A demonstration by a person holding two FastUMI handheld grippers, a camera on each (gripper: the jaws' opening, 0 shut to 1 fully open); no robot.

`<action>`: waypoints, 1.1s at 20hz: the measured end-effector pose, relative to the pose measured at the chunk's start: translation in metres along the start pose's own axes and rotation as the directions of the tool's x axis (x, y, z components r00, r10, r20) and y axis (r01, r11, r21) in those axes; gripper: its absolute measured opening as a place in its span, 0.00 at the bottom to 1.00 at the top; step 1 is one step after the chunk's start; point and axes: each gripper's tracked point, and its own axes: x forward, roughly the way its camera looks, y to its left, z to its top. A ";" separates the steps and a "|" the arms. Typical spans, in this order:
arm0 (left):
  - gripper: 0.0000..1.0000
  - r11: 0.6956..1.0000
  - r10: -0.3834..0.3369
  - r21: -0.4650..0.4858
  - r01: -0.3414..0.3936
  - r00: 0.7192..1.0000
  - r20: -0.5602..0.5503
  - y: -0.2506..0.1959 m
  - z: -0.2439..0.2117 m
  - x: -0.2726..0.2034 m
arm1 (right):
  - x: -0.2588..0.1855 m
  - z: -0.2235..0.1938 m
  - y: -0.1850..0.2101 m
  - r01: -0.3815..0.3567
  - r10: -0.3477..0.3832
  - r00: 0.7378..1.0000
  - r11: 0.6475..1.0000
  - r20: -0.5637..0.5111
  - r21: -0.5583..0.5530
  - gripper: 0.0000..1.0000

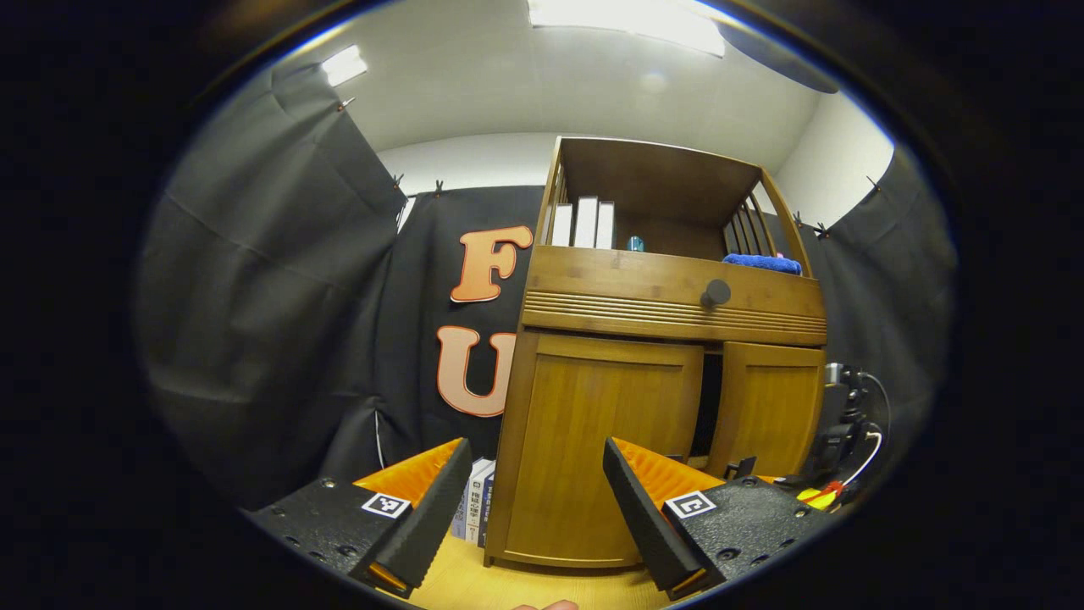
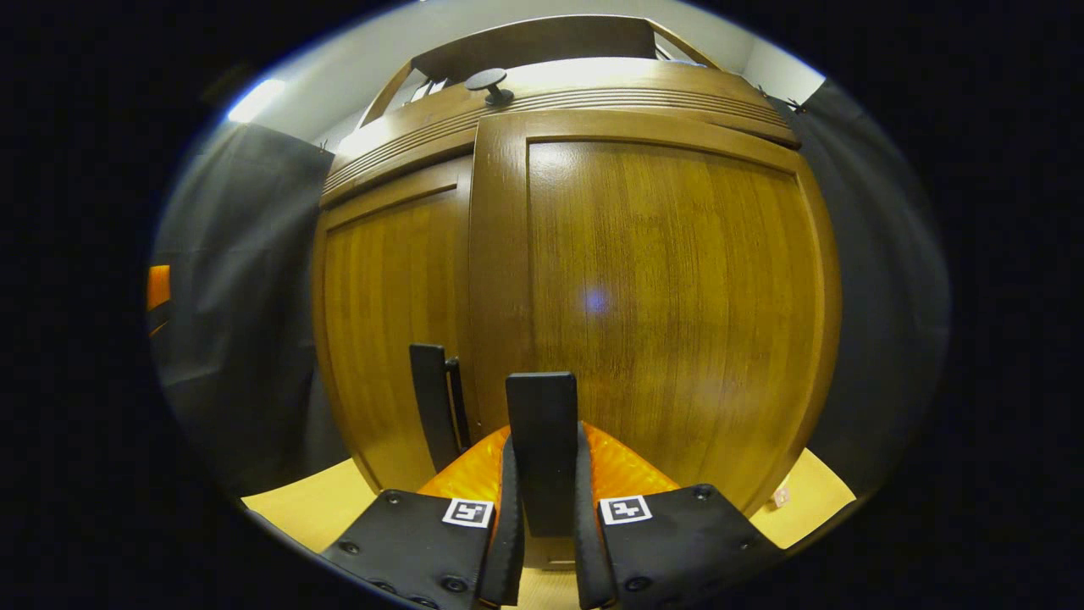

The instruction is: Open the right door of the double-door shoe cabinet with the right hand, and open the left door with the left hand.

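The right gripper (image 2: 542, 474) has its jaws clenched on the flat black handle (image 2: 542, 424) of the brown wooden cabinet's right door (image 2: 660, 305), ajar. The left gripper (image 1: 533, 508), jaws released, faces the shut left door (image 1: 601, 440).

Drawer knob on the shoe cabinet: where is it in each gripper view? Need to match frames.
Left gripper view: drawer knob right of centre, about mid-height.
Right gripper view: drawer knob near the top, slightly left of centre, seen from below.
Shared landmark: the grooved trim running just under the knob.
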 end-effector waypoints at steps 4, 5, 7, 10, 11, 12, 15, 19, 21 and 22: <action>0.94 1.000 -0.011 0.002 0.011 1.000 -0.010 -0.007 -0.004 0.003 | -0.022 0.000 0.001 -0.033 0.033 0.999 0.999 -0.013 0.028 0.33; 0.94 1.000 -0.017 -0.001 0.017 1.000 -0.011 -0.011 -0.005 0.005 | -0.031 -0.002 -0.001 -0.032 0.032 0.999 0.999 -0.016 0.033 0.33; 0.94 0.999 -0.032 -0.006 0.032 0.999 -0.007 -0.018 -0.007 0.007 | -0.044 -0.004 -0.006 -0.024 0.024 0.999 0.999 -0.023 0.034 0.33; 0.94 0.997 -0.070 -0.027 0.070 0.998 -0.004 -0.036 -0.010 0.013 | -0.068 -0.008 -0.016 -0.012 0.013 1.000 0.999 -0.024 0.045 0.32; 0.92 0.996 -0.088 -0.032 0.088 0.996 -0.009 -0.043 -0.013 0.015 | -0.073 -0.007 -0.017 -0.006 0.007 1.000 0.999 -0.023 0.053 0.32; 0.94 0.994 -0.103 -0.032 0.102 0.995 -0.016 -0.049 -0.015 0.017 | -0.077 -0.007 -0.019 0.002 -0.001 1.000 0.998 -0.020 0.059 0.32; 0.92 0.991 -0.133 -0.035 0.132 0.991 -0.023 -0.063 -0.022 0.020 | -0.082 -0.005 -0.025 0.031 -0.030 0.999 0.999 -0.014 0.044 0.32; 0.92 0.985 -0.167 -0.045 0.166 0.986 -0.026 -0.076 -0.026 0.022 | -0.095 -0.005 -0.039 0.065 -0.065 0.998 0.998 -0.004 0.012 0.34; 0.95 0.983 -0.175 -0.053 0.173 0.984 -0.021 -0.081 -0.027 0.024 | -0.102 -0.003 -0.046 0.078 -0.078 0.997 0.997 0.004 0.018 0.36; 0.94 0.983 -0.177 -0.058 0.176 0.984 -0.019 -0.082 -0.027 0.025 | -0.105 -0.003 -0.050 0.086 -0.086 0.996 0.996 0.006 0.020 0.36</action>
